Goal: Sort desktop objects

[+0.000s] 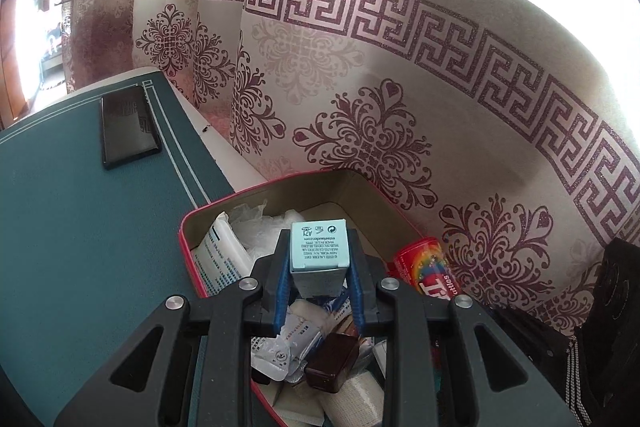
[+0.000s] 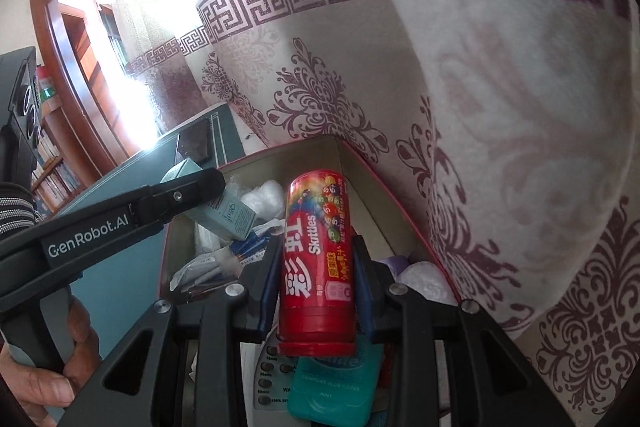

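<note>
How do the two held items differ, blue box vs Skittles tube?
Shape: the pale blue box is a small rectangular carton; the Skittles tube is a cylinder. Colour: plain light blue with fine print versus glossy red with rainbow graphics. Holder: left gripper versus right gripper. Both are clamped above the red-rimmed bin.

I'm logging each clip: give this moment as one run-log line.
left gripper: shut on pale blue carton | right gripper: shut on Skittles tube | both above red-rimmed box of clutter

The curtain point(image 1: 400, 75) is cream with maroon key-pattern bands and floral medallions; the small box point(image 1: 319, 246) is pale blue, the Skittles tube point(image 2: 316, 267) red with rainbow print, the tin point(image 1: 188, 247) red-rimmed, the counter point(image 1: 80, 227) teal, the phone point(image 1: 126, 125) black
</note>
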A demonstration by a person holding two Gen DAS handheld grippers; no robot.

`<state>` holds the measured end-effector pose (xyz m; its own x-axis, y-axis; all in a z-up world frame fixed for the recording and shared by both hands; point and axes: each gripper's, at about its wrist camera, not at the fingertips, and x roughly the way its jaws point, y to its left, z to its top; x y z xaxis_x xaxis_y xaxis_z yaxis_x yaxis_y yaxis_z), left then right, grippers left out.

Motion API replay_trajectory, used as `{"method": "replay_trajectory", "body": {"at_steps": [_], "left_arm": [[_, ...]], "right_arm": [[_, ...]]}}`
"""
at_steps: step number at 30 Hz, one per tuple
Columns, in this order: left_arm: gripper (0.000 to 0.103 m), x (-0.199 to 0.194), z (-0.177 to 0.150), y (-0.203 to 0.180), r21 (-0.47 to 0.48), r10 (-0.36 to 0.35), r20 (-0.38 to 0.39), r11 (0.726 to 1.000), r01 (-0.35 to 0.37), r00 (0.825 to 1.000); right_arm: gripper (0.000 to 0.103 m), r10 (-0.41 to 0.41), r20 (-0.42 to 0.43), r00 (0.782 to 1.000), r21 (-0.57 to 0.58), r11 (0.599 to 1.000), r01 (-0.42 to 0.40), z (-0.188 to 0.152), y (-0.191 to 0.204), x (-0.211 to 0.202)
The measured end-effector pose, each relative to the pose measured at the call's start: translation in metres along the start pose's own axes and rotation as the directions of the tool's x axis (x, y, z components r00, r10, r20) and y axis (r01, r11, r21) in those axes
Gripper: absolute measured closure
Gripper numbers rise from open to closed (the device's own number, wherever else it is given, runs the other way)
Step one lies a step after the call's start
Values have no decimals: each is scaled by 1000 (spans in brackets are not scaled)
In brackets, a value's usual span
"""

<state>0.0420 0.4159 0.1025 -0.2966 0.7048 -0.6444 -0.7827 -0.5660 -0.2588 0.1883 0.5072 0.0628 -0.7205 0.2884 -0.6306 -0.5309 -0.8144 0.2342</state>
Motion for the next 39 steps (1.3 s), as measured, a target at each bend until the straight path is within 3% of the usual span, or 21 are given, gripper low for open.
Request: {"method": "replay_trajectory", "body": {"at_steps": [8,12,19,20,22,24,29,33,39], "left_arm": [[68,21,-12,8,-19,-25,-140,1000,23,990],[67,12,-12,11,-29,-37,-126,999,34,991],[43,-19,-16,6,-6,3,-42,1000,-3,999],[42,-23,-17,5,2,20,-37,1000,-20,999],[38,-30,-20,4,17,61,-25,998,-61,998],[37,-38,-25,3,31,98,-6,995,-98,995],[37,-66,-40,-3,71,197,72,977,-202,978],[32,-93,-50,-16,115,237,142,960,-254,961],[19,-140,-56,-27,91,206,206,969,-228,957]], "right_arm": [[67,-11,-30,999,-11,1000,11,-2,1,2],[67,-20,-20,1000,-20,1000,19,-5,3,-1],[67,-16,-15,1000,-11,1000,16,-14,6,-10],[63,-15,-18,1000,-11,1000,14,-16,7,-11],[47,-14,-22,1000,-14,1000,14,-20,10,-13],[18,-20,-8,1000,-17,1000,20,-24,13,-19],[14,-2,4,1000,-26,1000,2,-31,15,-37],[1,-10,26,1000,-41,999,12,-37,17,-56],[1,-23,103,994,-97,995,33,-35,28,-96]]}}
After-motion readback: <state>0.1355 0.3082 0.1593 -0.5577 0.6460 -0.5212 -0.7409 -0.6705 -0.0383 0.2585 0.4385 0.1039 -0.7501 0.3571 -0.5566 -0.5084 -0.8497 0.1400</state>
